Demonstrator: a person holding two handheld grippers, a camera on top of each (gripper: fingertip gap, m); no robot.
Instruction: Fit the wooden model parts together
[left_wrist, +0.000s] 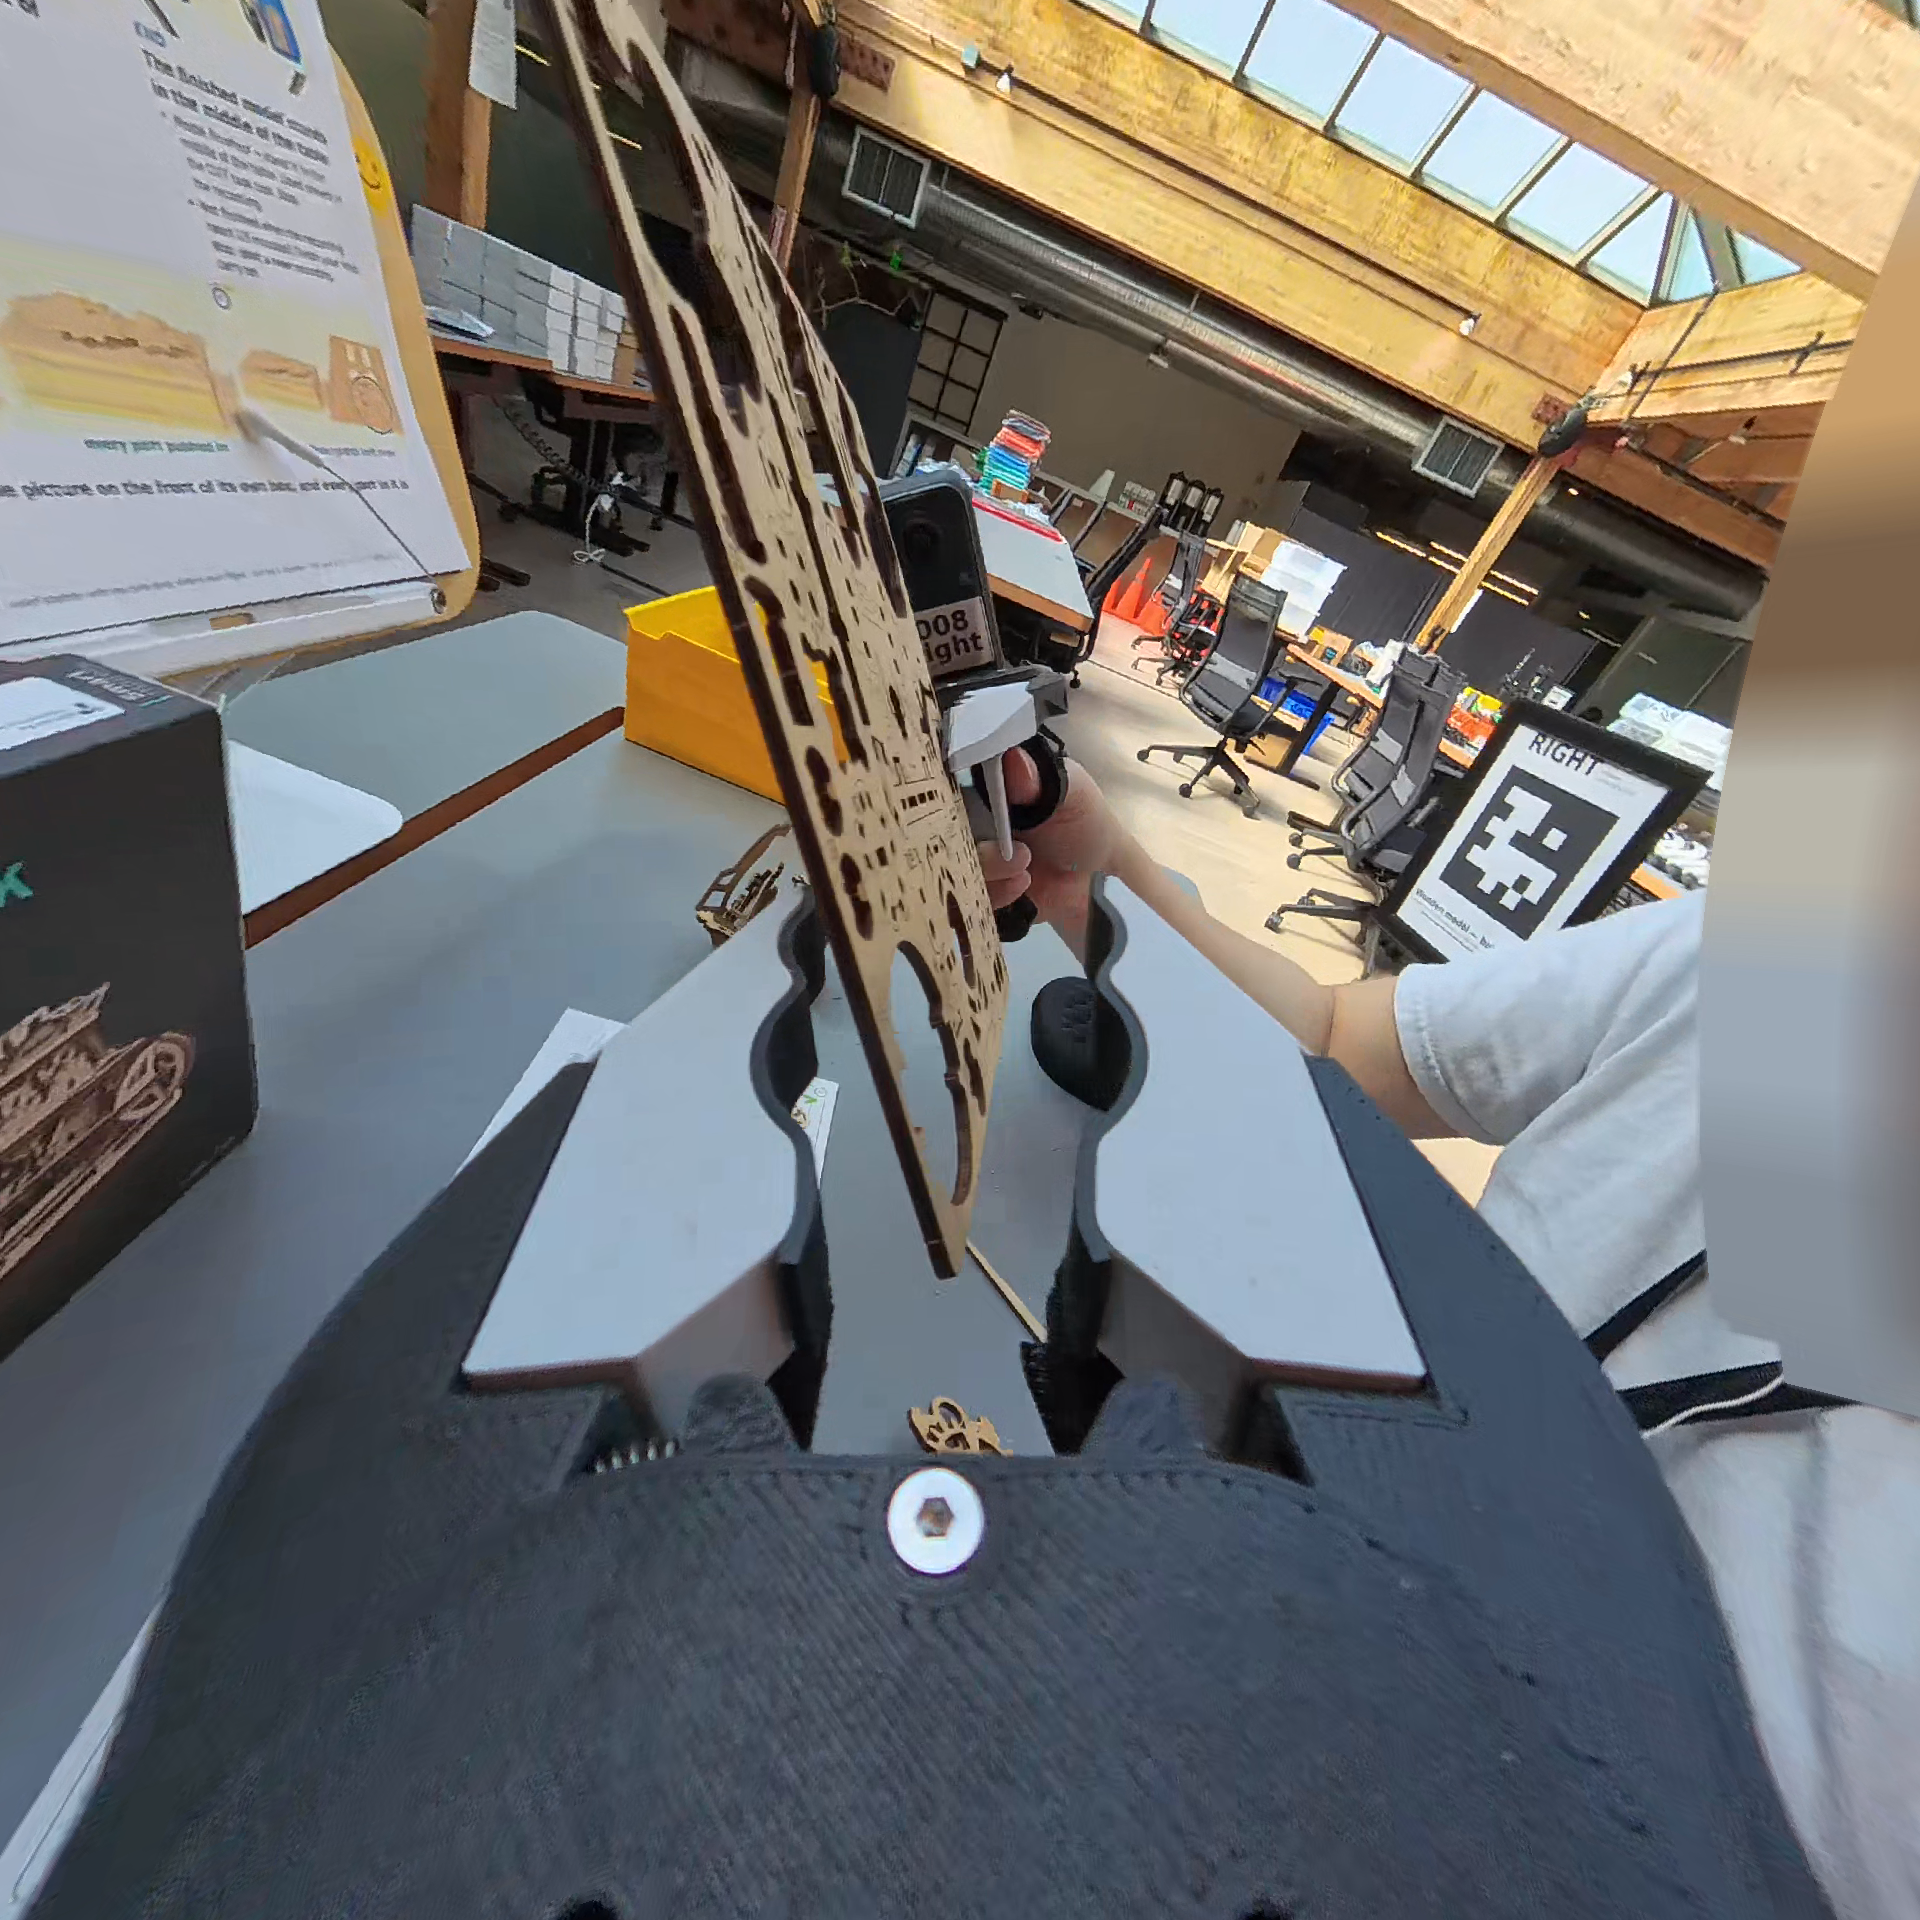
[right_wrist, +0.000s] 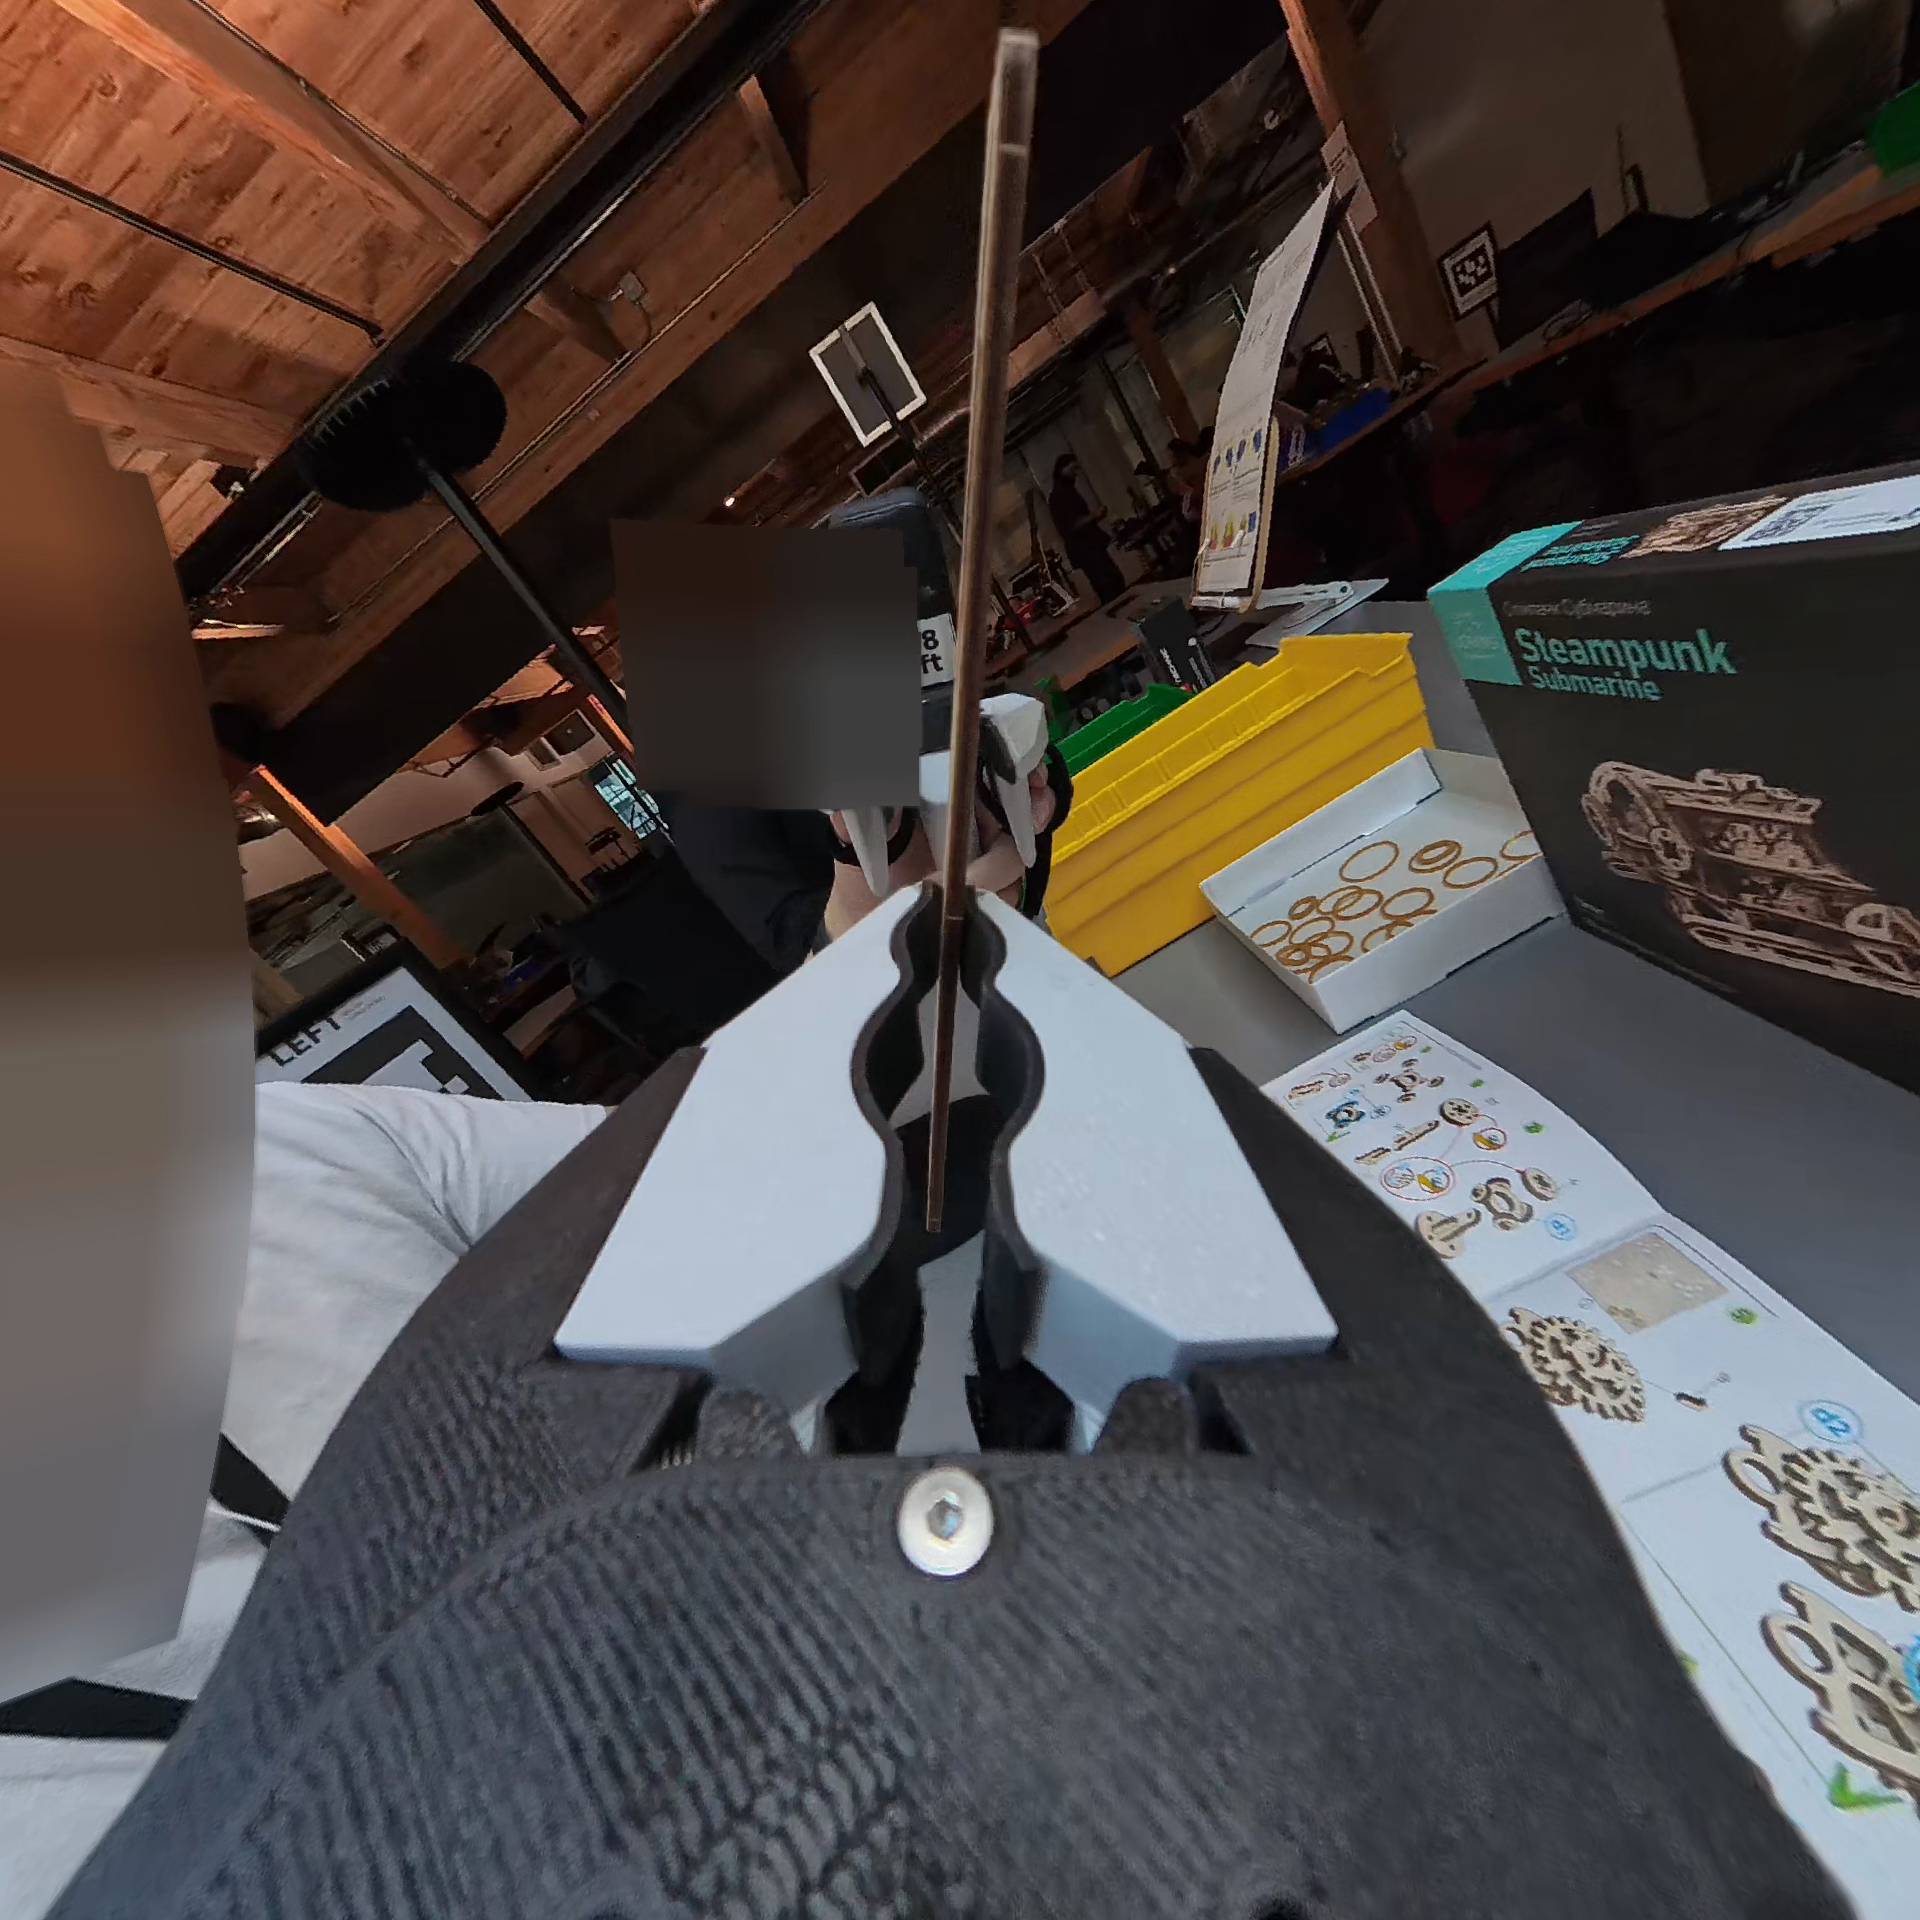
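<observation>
Risk: the thin laser-cut wooden sheet (left_wrist: 831, 644) could twist or snap, or slip loose, since only the fingertips pinch its lower edge and most of it stands tall above them. Left gripper (left_wrist: 951, 977) is spread wide; the sheet's lower corner sits between its fingers, apparently touching neither. Right gripper (right_wrist: 951, 961) is nearly pressed together, clamping the sheet edge-on at the tips. A small loose wooden piece (left_wrist: 954, 1425) lies on the table under the left gripper.

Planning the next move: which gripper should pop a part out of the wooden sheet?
Left, probably. The left gripper is open and straddles the wooden sheet; the right gripper is clamped on it, holding it up.
</observation>
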